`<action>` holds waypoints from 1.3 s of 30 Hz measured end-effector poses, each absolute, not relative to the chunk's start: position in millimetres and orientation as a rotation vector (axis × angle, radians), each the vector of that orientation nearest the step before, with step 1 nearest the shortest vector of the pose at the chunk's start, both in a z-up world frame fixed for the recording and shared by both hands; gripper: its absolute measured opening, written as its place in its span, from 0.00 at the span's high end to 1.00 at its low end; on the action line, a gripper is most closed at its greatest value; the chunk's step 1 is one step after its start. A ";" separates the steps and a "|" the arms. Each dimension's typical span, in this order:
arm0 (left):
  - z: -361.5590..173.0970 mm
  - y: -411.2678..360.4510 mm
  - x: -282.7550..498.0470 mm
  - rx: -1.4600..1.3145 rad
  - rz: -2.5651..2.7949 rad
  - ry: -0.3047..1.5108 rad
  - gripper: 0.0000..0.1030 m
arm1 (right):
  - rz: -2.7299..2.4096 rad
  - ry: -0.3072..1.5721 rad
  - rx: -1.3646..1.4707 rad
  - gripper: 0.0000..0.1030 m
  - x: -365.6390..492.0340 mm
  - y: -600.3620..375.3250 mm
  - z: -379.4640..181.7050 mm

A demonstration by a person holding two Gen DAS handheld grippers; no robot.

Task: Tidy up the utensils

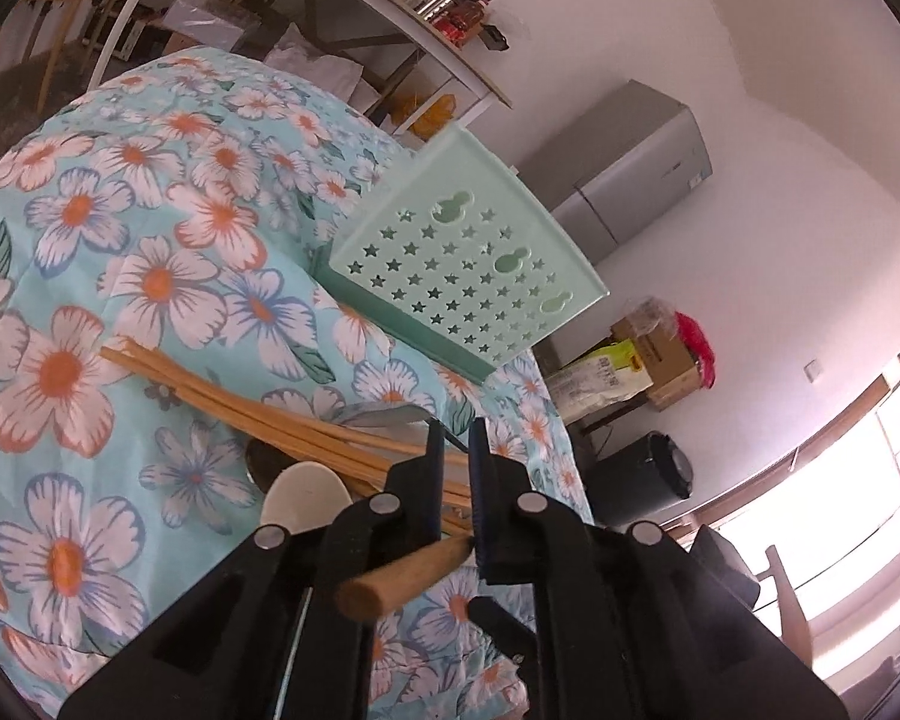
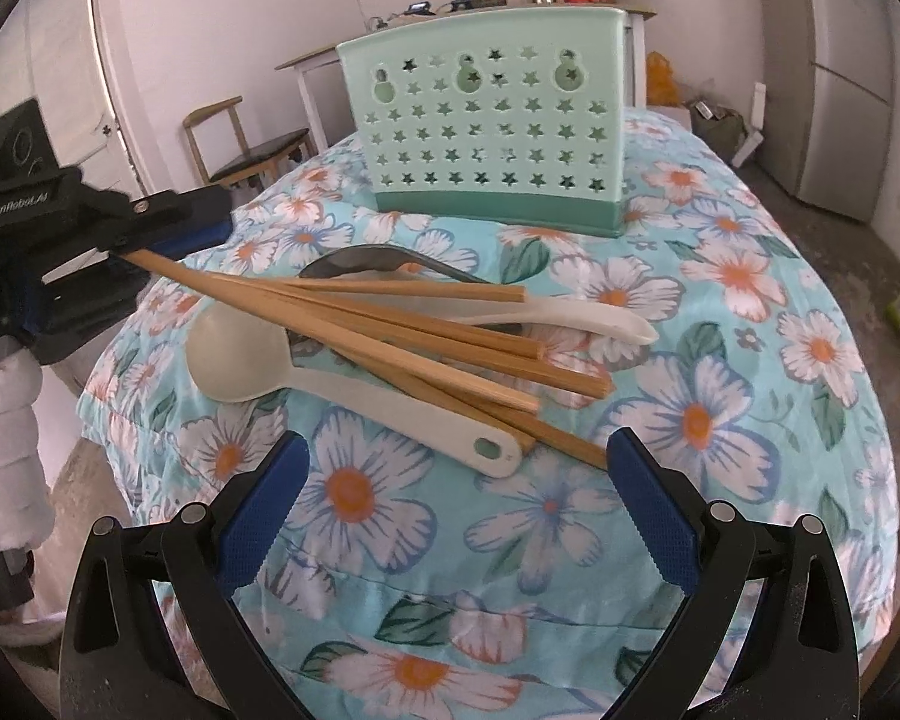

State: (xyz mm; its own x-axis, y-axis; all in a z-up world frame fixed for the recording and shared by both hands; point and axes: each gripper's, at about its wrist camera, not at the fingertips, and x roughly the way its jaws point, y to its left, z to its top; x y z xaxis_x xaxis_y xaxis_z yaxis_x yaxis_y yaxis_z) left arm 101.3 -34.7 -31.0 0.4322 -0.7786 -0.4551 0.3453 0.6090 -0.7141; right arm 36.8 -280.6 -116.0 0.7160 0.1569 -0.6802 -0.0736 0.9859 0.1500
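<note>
Floral tablecloth (image 2: pixel 720 276) — covering the whole table, blue with white and orange flowers.

Mint utensil holder (image 2: pixel 486 132) — standing upright at the far side of the cloth, star-shaped holes in its wall.

Right gripper (image 2: pixel 456 516) — hovering low at the near edge, jaws standing wide apart, gripping nothing.

Left gripper (image 2: pixel 171 222) — reaching in from the left, jaws pinching the end of one chopstick (image 2: pixel 354 324).

Chopsticks (image 2: pixel 450 354) — lying fanned in a loose pile mid-cloth, crossing two white spoons (image 2: pixel 282 372) and a dark spoon (image 2: pixel 354 261).
</note>
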 end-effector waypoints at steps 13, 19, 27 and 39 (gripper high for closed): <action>-25.3 -4.5 126.4 -0.802 -0.827 0.823 0.95 | 0.089 0.757 0.104 0.08 26.0 -279.6 -103.9; -2.8 17.5 128.9 -0.840 -0.867 0.769 0.95 | 0.093 0.692 0.091 0.16 18.4 -284.5 -78.2; 43.5 94.7 110.9 -0.809 -0.772 0.569 0.95 | 0.302 0.625 0.013 0.34 52.1 -257.9 -33.2; 28.1 161.8 102.5 -0.825 -0.581 0.510 0.95 | 0.583 0.771 -0.323 0.70 122.6 -137.3 -65.7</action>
